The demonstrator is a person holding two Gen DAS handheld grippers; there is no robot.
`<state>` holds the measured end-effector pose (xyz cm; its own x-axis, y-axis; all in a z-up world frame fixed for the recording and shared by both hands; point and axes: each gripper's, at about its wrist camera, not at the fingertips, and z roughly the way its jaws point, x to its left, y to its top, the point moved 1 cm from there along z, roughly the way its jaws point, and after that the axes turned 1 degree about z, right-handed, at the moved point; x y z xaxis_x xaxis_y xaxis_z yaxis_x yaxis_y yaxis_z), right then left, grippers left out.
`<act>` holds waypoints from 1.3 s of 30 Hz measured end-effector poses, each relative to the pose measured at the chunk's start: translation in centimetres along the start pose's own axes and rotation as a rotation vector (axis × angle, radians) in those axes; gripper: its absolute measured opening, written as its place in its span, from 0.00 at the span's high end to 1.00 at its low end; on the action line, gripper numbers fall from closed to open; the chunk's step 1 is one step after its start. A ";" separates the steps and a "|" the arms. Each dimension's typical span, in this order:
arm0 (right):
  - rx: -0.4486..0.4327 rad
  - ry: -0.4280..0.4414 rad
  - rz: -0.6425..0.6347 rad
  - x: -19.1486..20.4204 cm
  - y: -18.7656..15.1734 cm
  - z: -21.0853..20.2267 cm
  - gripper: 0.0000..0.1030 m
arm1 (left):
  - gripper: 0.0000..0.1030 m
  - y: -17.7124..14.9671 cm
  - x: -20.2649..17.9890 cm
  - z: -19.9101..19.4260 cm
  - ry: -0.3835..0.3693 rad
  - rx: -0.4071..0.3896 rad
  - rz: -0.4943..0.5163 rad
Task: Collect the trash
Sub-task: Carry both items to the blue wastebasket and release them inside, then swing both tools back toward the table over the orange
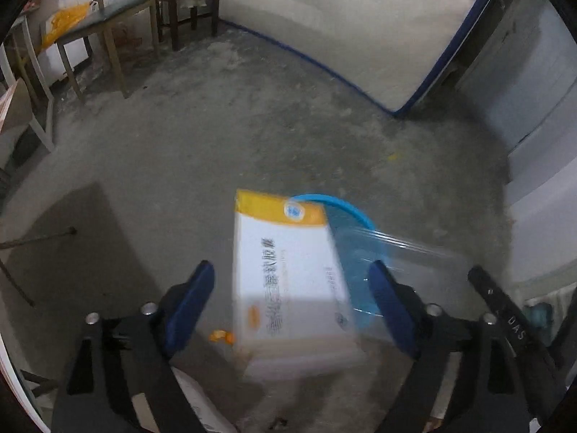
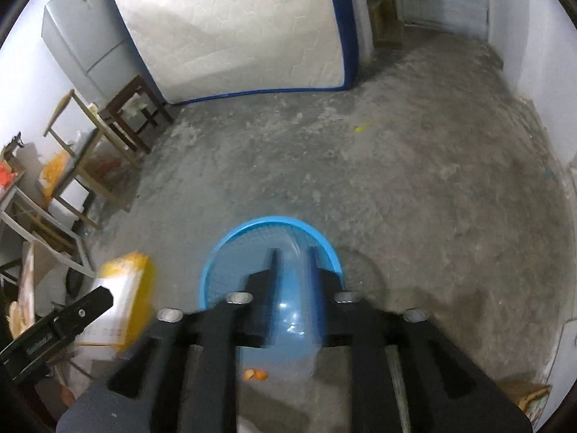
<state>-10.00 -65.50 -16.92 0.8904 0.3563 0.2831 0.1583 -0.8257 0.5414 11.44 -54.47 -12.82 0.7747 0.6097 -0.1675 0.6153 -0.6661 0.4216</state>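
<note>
A white and yellow medicine box (image 1: 288, 278) is blurred, in the air between the spread fingers of my left gripper (image 1: 292, 281), which is open and does not touch it. The box also shows in the right wrist view (image 2: 119, 296). A round blue basin (image 2: 249, 238) sits on the concrete floor; its rim shows behind the box in the left wrist view (image 1: 346, 207). My right gripper (image 2: 292, 259) is shut on a clear plastic wrapper (image 2: 301, 321) above the basin. The wrapper shows blurred in the left wrist view (image 1: 414, 252). Orange peel (image 2: 255, 374) lies on the floor.
A mattress (image 2: 234, 29) leans on the far wall. Wooden chairs and stools (image 2: 90, 137) with bags stand at the left. A grey fridge (image 2: 79, 39) stands in the corner. A small yellow scrap (image 2: 359, 128) lies on the floor. Cardboard and clutter (image 2: 25, 288) lie at the near left.
</note>
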 end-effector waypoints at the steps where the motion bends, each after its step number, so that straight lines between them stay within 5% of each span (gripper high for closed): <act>1: -0.006 -0.018 -0.017 0.1 0.3 0.5 0.48 | 0.17 0.1 0.2 -0.1 0.003 -0.003 -0.005; 6: -0.033 0.017 -0.069 -0.1 -0.6 -0.3 0.47 | 0.13 -0.1 1.4 -2.8 -0.056 -0.060 -0.073; 12: -0.068 0.076 -0.107 0.5 -1.9 -3.8 0.42 | 0.13 -1.5 1.9 -9.5 -0.094 -0.160 -0.020; 21: -0.230 0.184 -0.312 6.2 -4.7 -13.9 0.08 | 0.08 -8.7 5.9 -23.3 -0.110 -0.413 0.044; 25: -0.340 0.232 -0.488 11.2 -7.5 -18.7 0.07 | 0.05 -13.4 10.3 -28.1 -0.054 -0.508 0.001; 30: -0.400 0.284 -0.699 17.4 -12.1 -21.9 0.07 | 0.05 -20.2 17.6 -31.7 0.110 -0.488 -0.062; 35: -0.353 0.445 -0.837 21.9 -16.8 -22.7 0.07 | 0.05 -28.3 24.7 -35.0 0.227 -0.528 -0.277; 39: -0.226 0.631 -0.910 25.5 -19.8 -22.0 0.07 | 0.05 -33.1 28.3 -36.2 0.244 -0.568 -0.412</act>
<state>0.18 -30.41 -3.01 0.0987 0.9948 0.0251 0.5003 -0.0714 0.8629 7.77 0.39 0.72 0.4021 0.8844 -0.2371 0.6277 -0.0778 0.7745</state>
